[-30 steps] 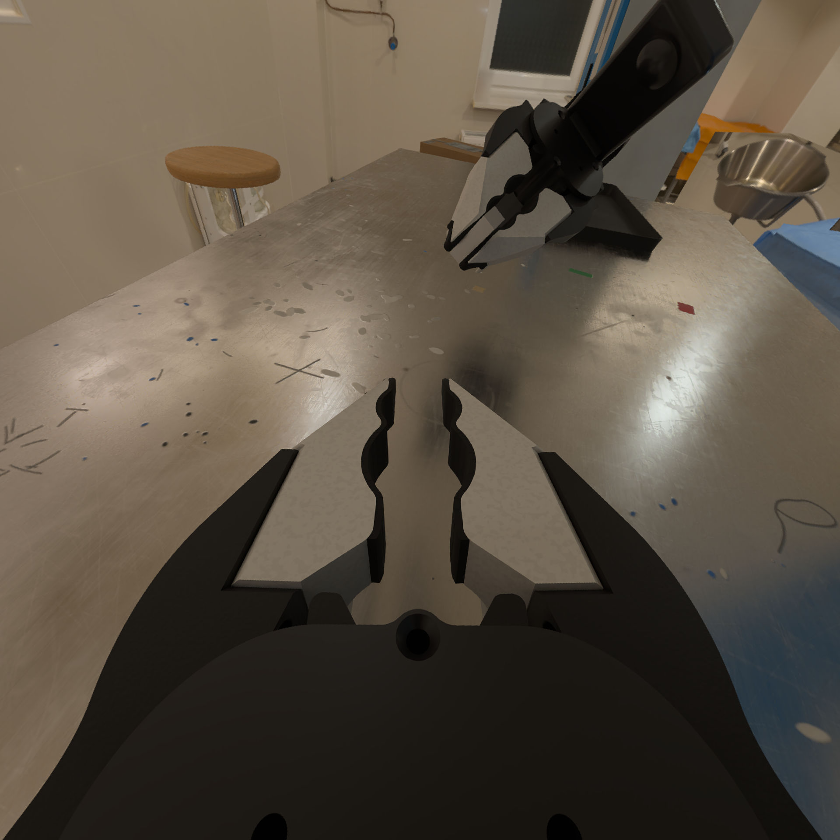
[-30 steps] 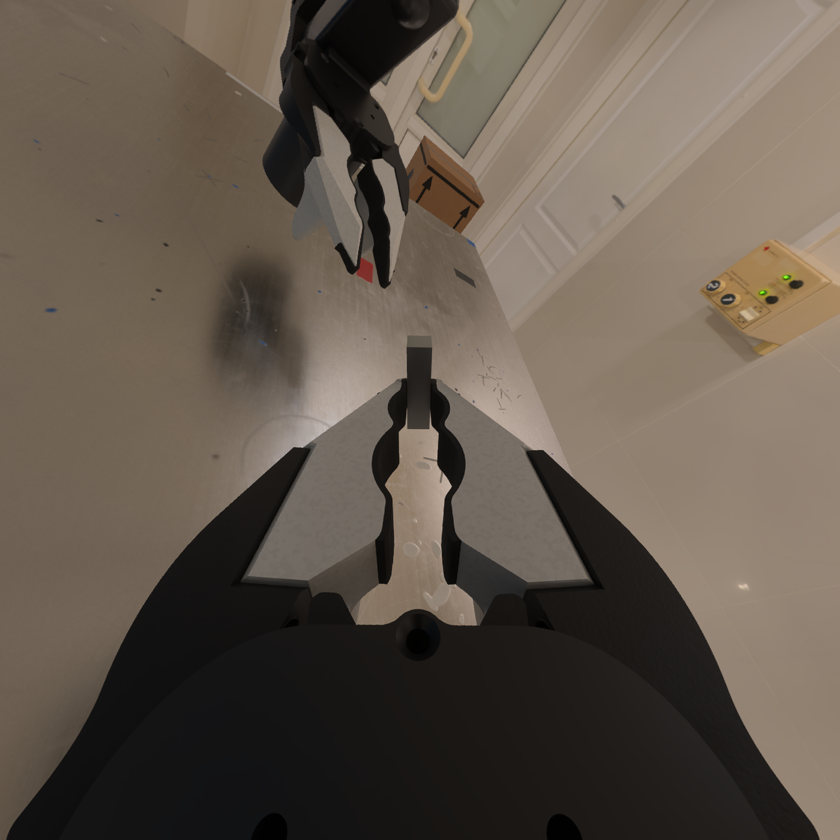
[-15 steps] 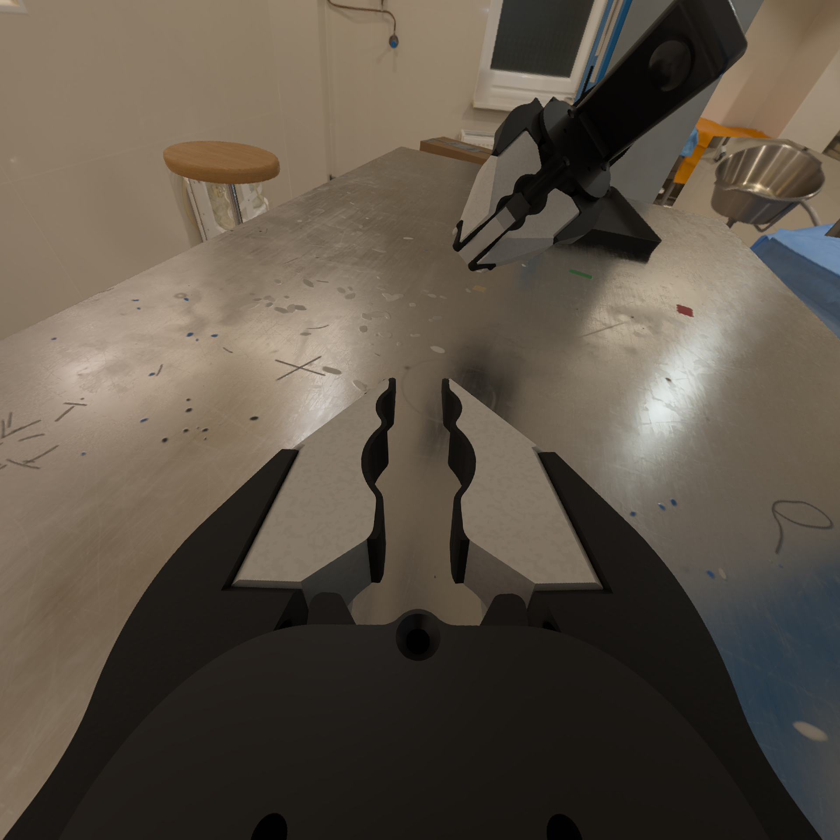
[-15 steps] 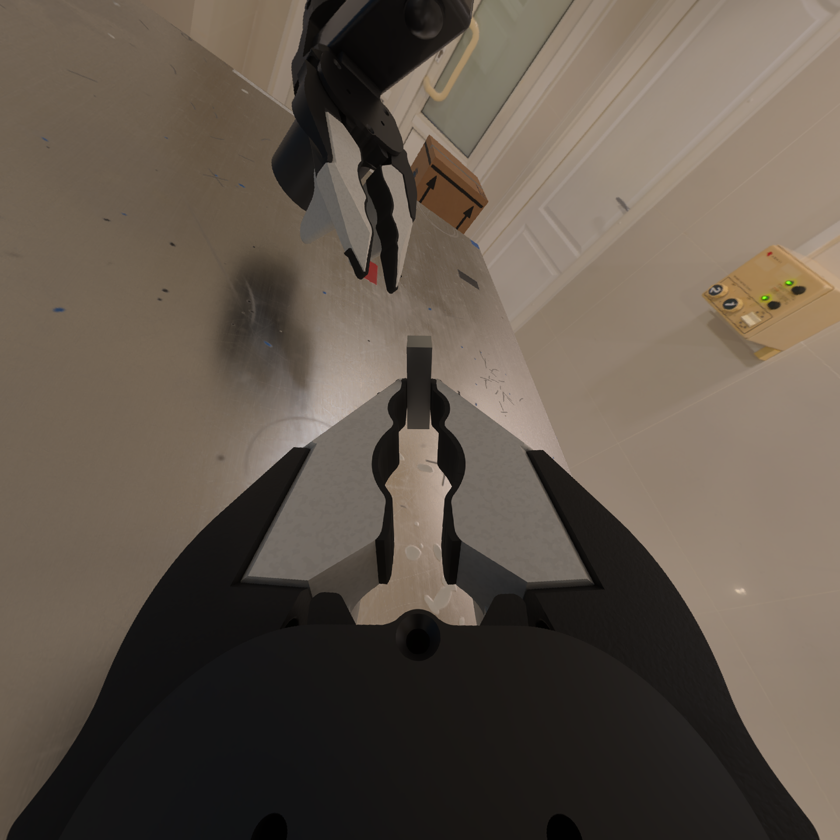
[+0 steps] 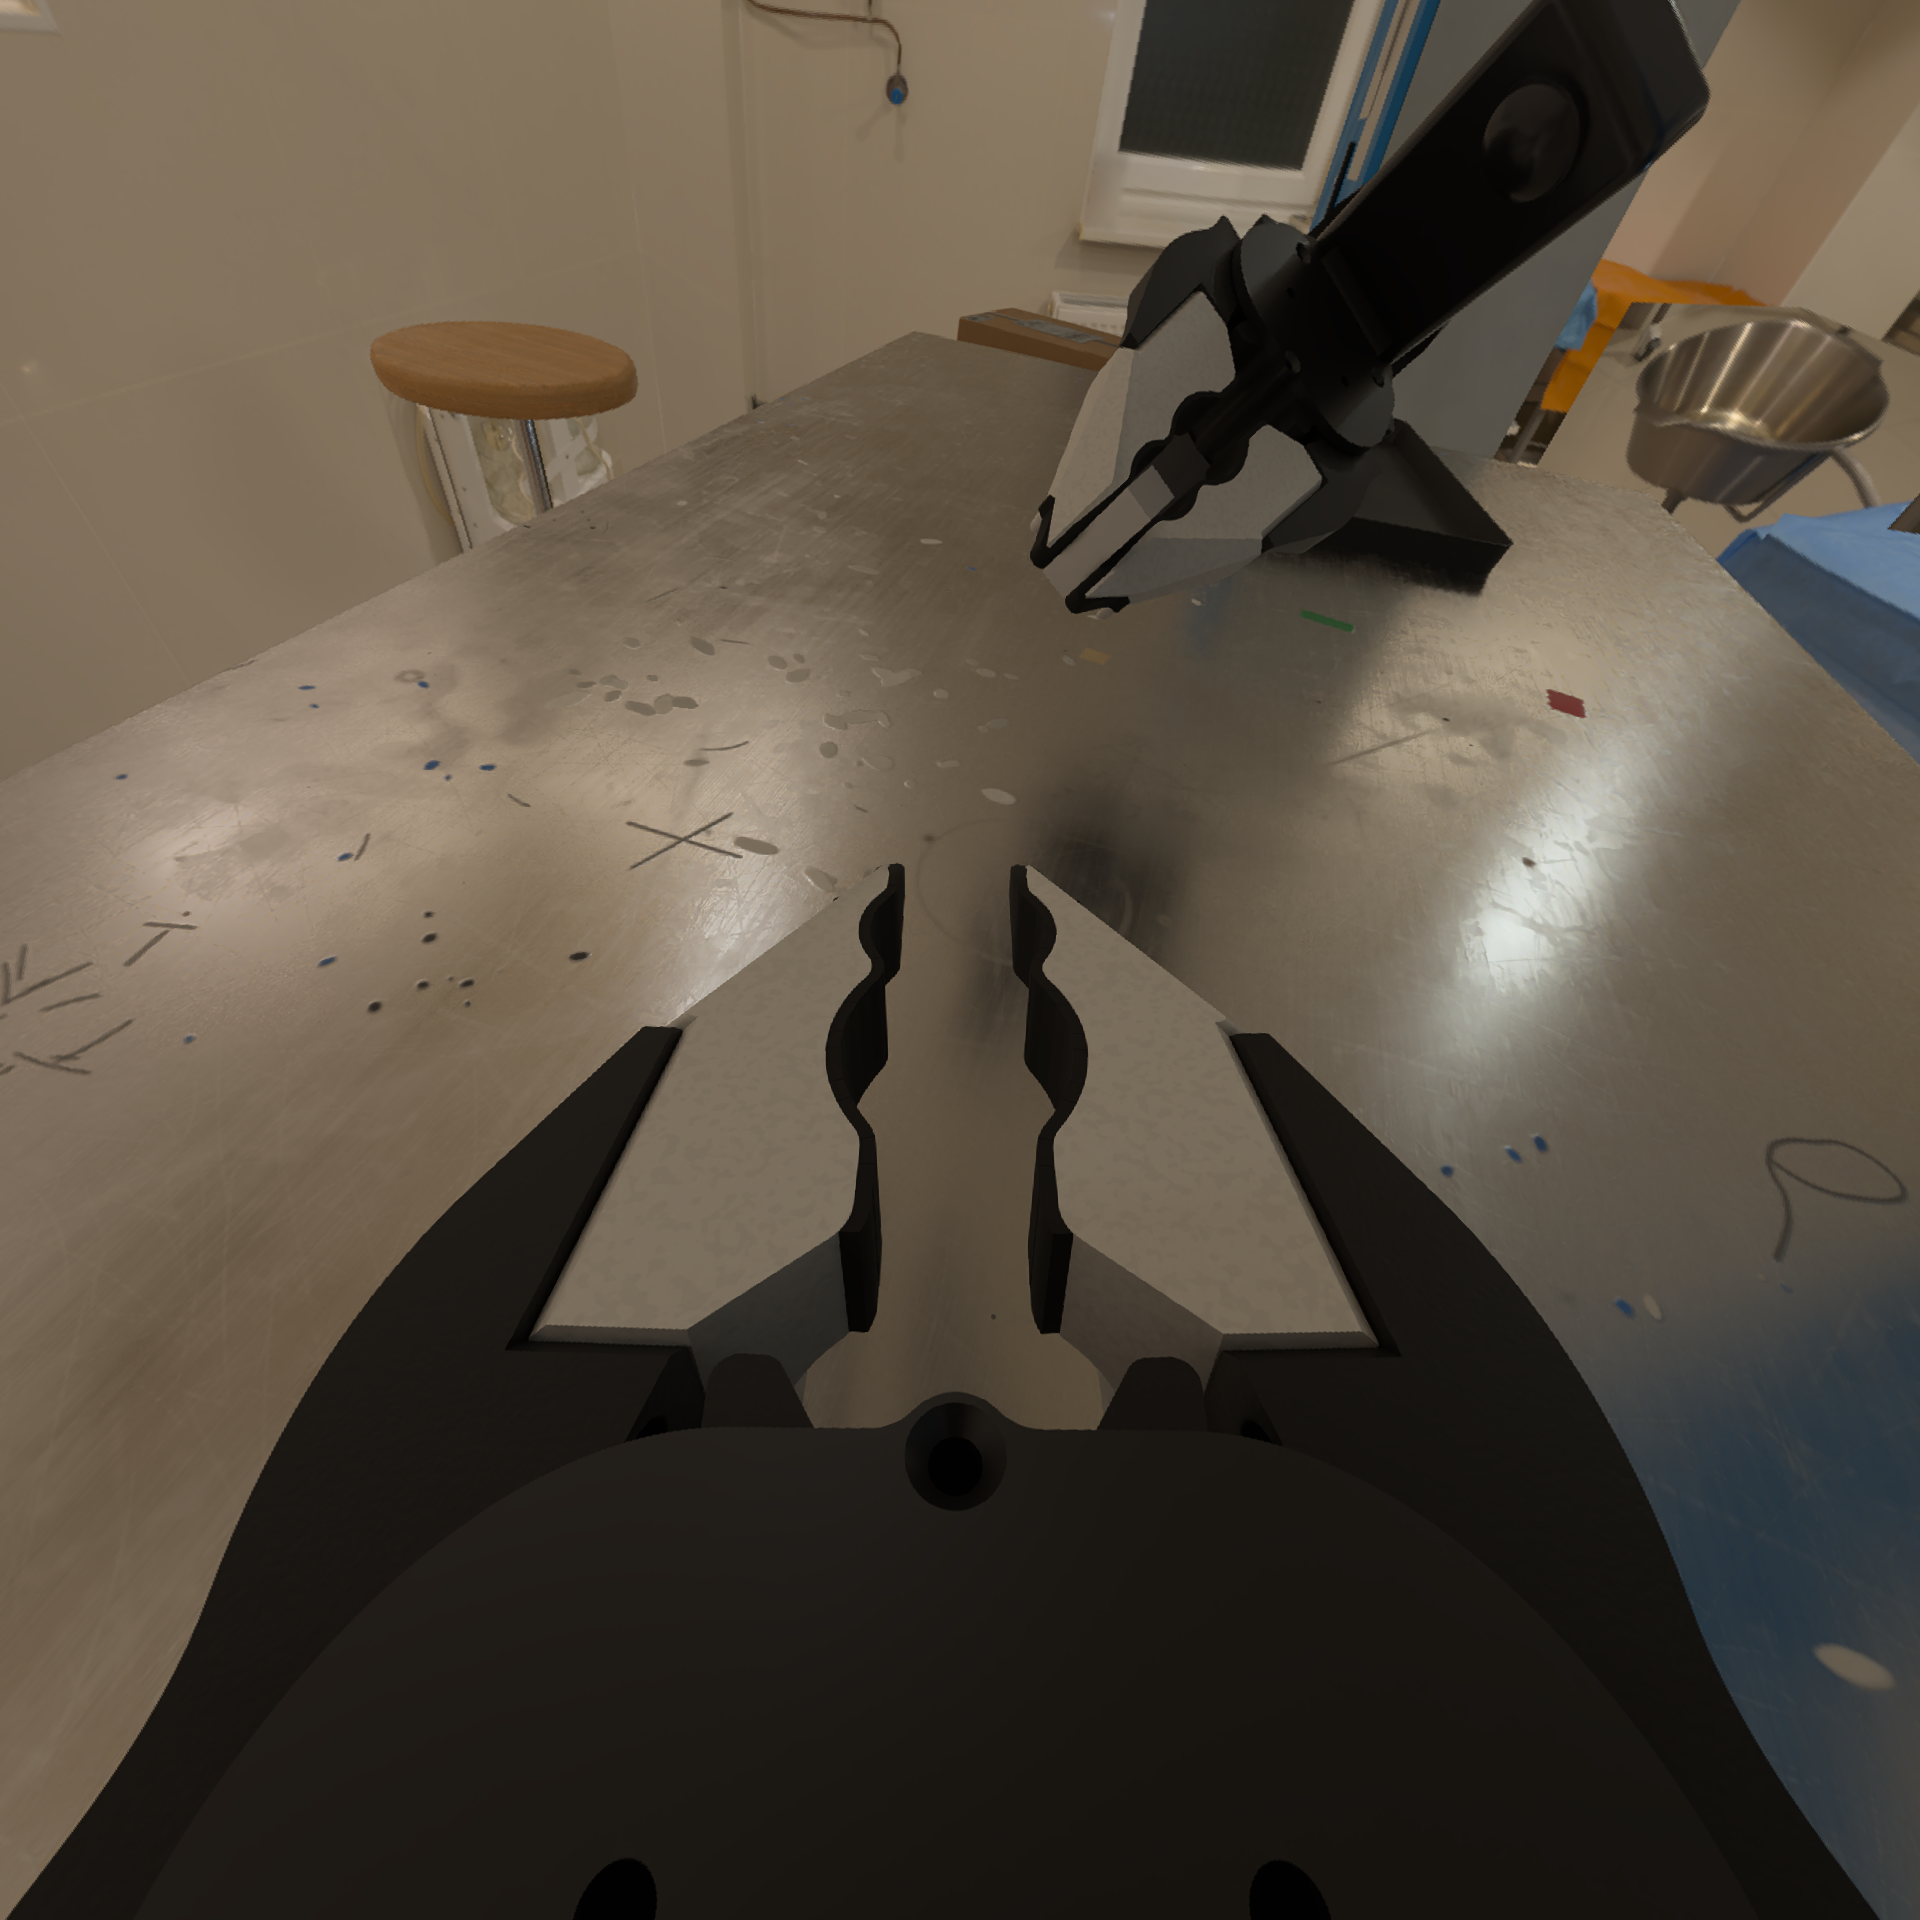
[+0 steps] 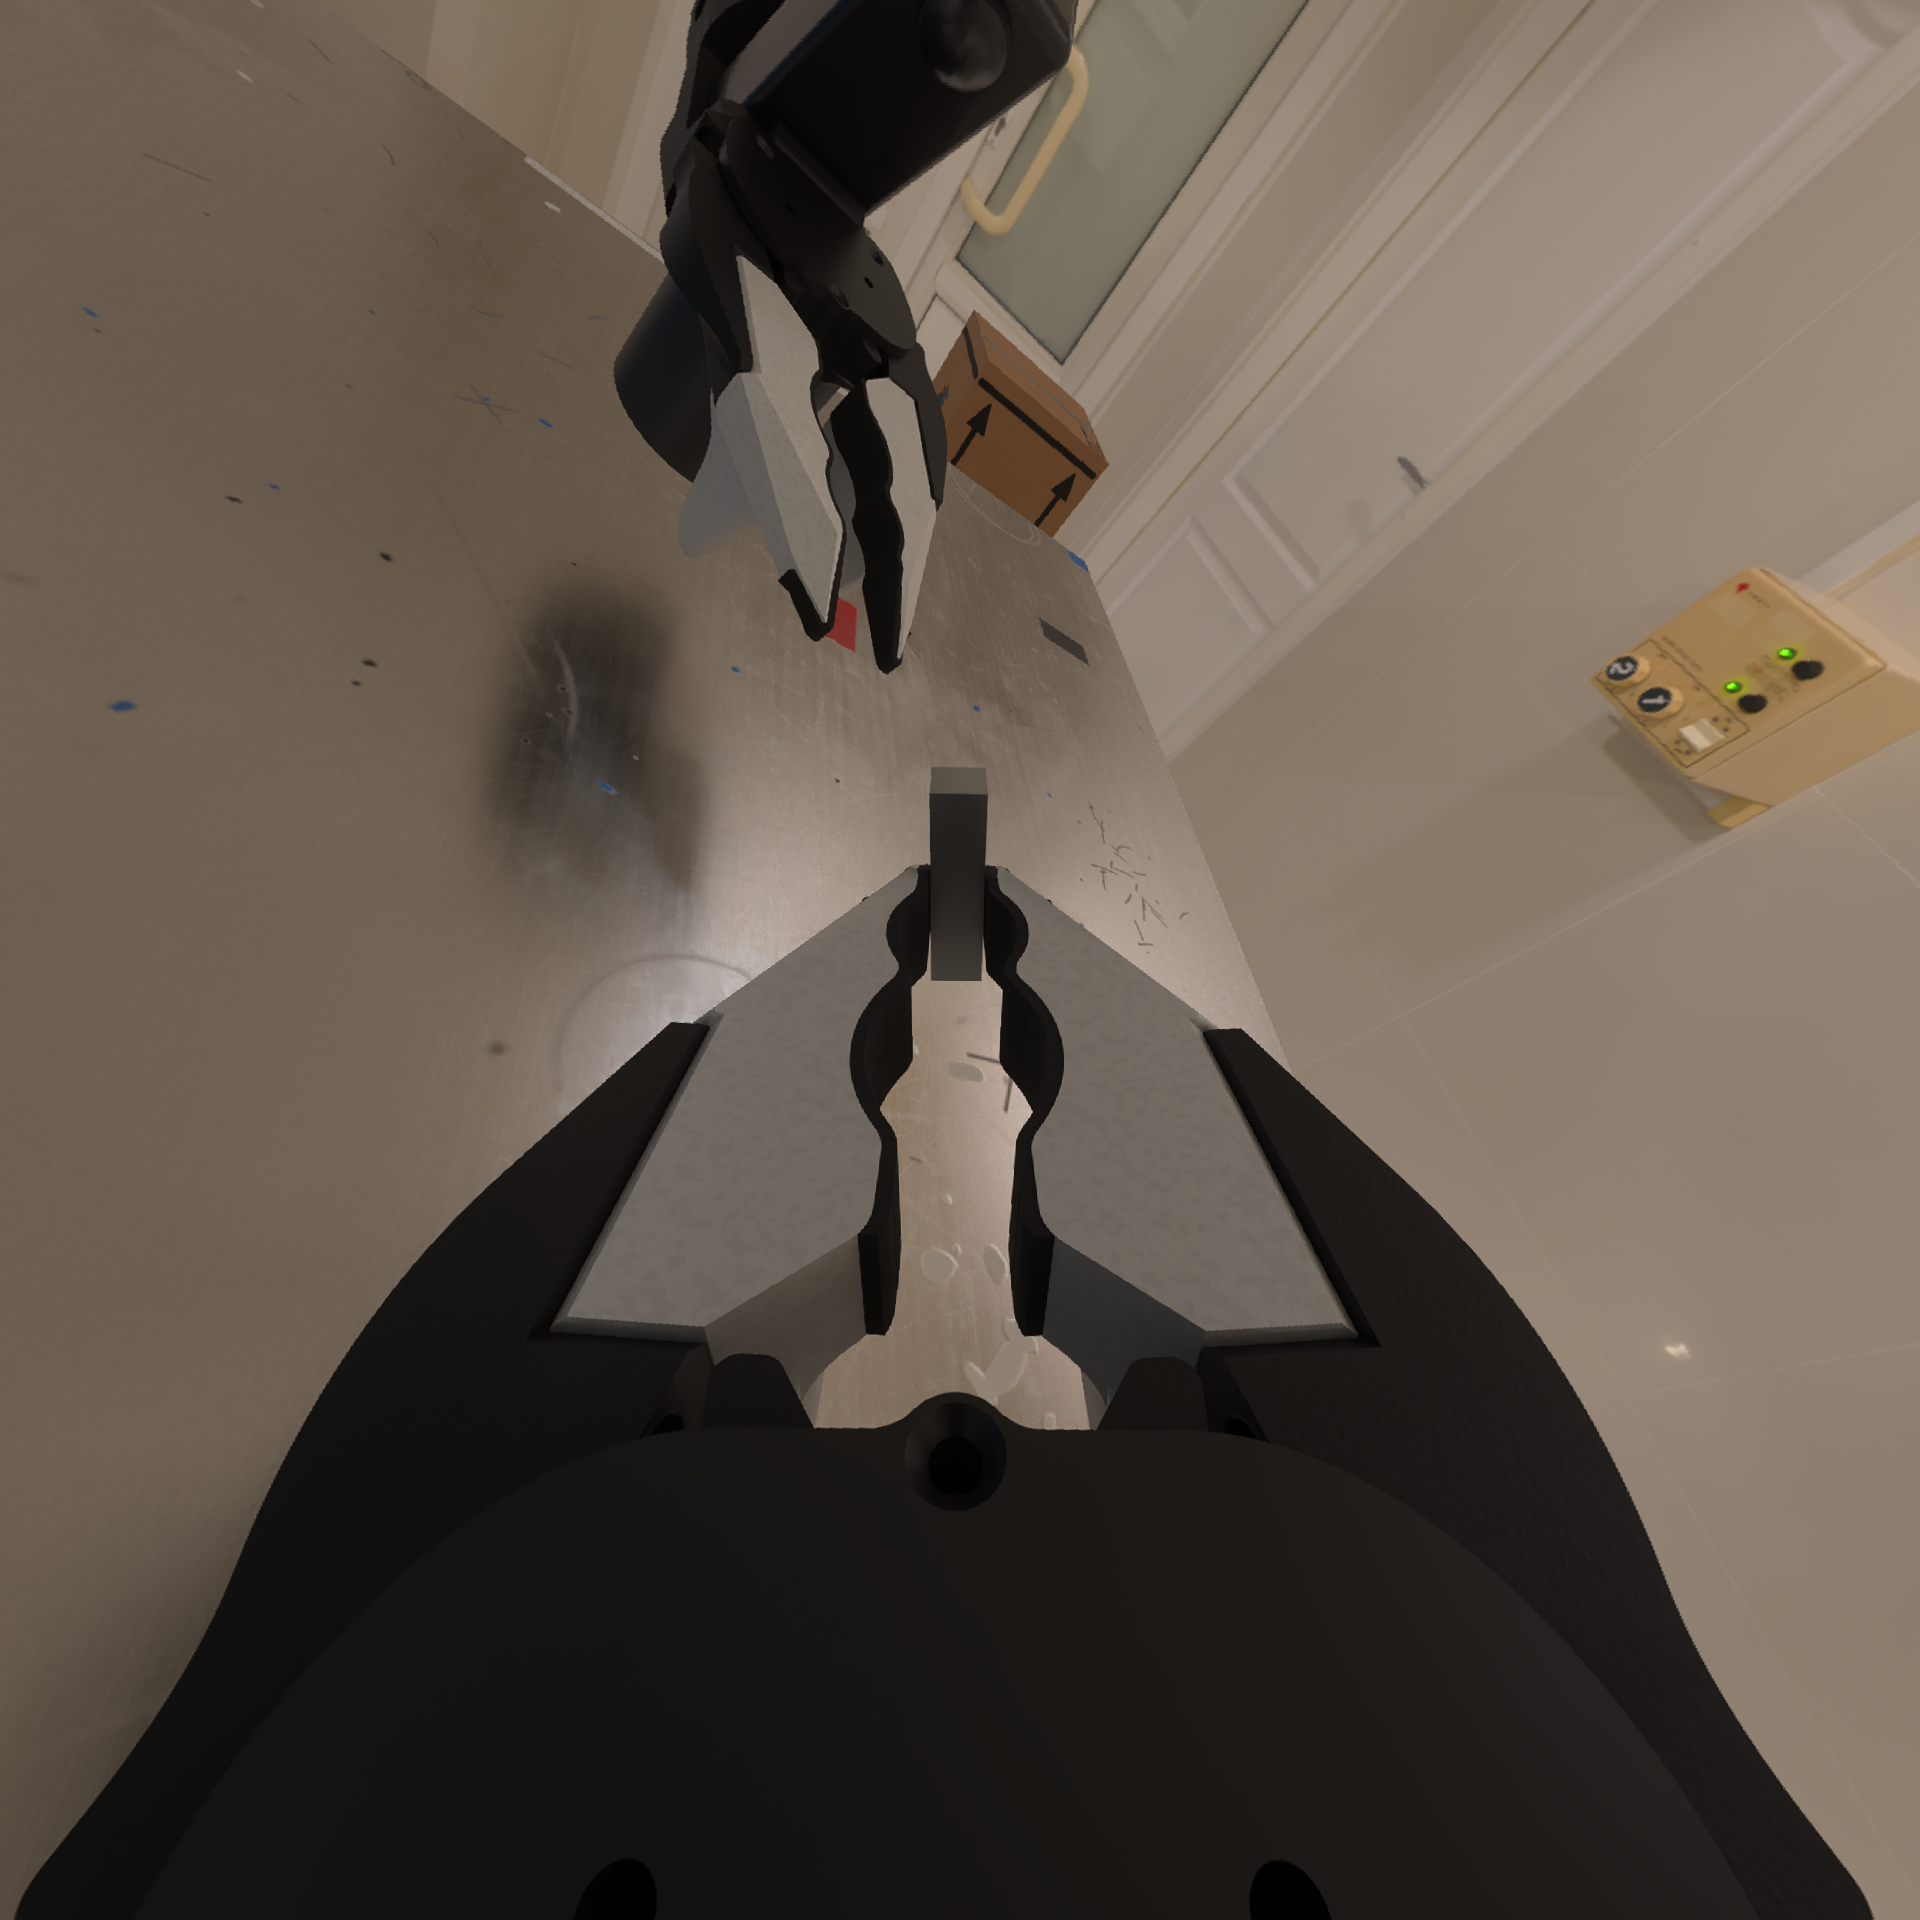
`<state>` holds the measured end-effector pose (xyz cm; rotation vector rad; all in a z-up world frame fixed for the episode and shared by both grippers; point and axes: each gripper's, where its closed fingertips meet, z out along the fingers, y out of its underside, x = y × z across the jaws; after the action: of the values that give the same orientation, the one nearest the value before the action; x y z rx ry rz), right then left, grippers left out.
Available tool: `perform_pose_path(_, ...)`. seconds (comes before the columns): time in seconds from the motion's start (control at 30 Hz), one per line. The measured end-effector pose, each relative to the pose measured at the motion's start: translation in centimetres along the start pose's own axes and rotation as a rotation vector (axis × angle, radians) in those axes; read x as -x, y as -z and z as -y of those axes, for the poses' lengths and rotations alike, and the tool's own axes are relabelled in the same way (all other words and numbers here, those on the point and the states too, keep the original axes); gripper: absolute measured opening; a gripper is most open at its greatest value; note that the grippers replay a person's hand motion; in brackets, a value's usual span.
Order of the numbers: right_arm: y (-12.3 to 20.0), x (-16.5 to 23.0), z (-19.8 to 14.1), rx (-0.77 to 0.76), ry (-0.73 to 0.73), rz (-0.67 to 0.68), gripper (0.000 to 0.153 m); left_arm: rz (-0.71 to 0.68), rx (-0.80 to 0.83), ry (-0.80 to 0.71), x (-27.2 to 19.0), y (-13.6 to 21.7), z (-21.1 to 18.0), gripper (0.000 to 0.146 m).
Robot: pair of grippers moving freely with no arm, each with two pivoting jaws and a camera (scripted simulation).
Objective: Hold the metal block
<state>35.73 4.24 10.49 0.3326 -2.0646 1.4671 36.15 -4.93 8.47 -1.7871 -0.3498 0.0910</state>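
Observation:
In the right wrist view my right gripper (image 6: 956,875) is shut on the metal block (image 6: 957,831), a dark grey bar. The bar stands out past the fingertips and is held above the metal table (image 6: 312,520). My left gripper (image 5: 958,878) is open and empty, with its fingers low over the table (image 5: 416,935). It also shows in the right wrist view (image 6: 852,634), beyond the block and apart from it. The right gripper shows in the left wrist view (image 5: 1060,571), raised at the far right with its jaws close together.
A wooden stool (image 5: 504,364) stands beyond the table's left edge. A black wedge stand (image 5: 1423,520) sits at the far end. A steel bowl (image 5: 1756,416) and blue cloth (image 5: 1849,623) are at right. A cardboard box (image 6: 1018,436) and beige control box (image 6: 1735,686) lie off the table.
The right gripper has drifted slightly to the right in the left wrist view, still shut on the block. The left gripper stays open and has shifted only slightly.

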Motion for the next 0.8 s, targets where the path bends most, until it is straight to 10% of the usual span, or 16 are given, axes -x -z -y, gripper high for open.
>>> perform_pose_path(0.47,0.5,-0.6,1.2,-0.084,-0.009,-0.023,0.009,-0.001,0.001,-0.01,-0.2,0.0,0.0,0.02)
perform_pose_path(0.8,1.2,-0.2,3.1,-0.158,0.243,-0.105,0.009,0.0,0.002,-0.008,-0.1,0.0,0.0,0.02)
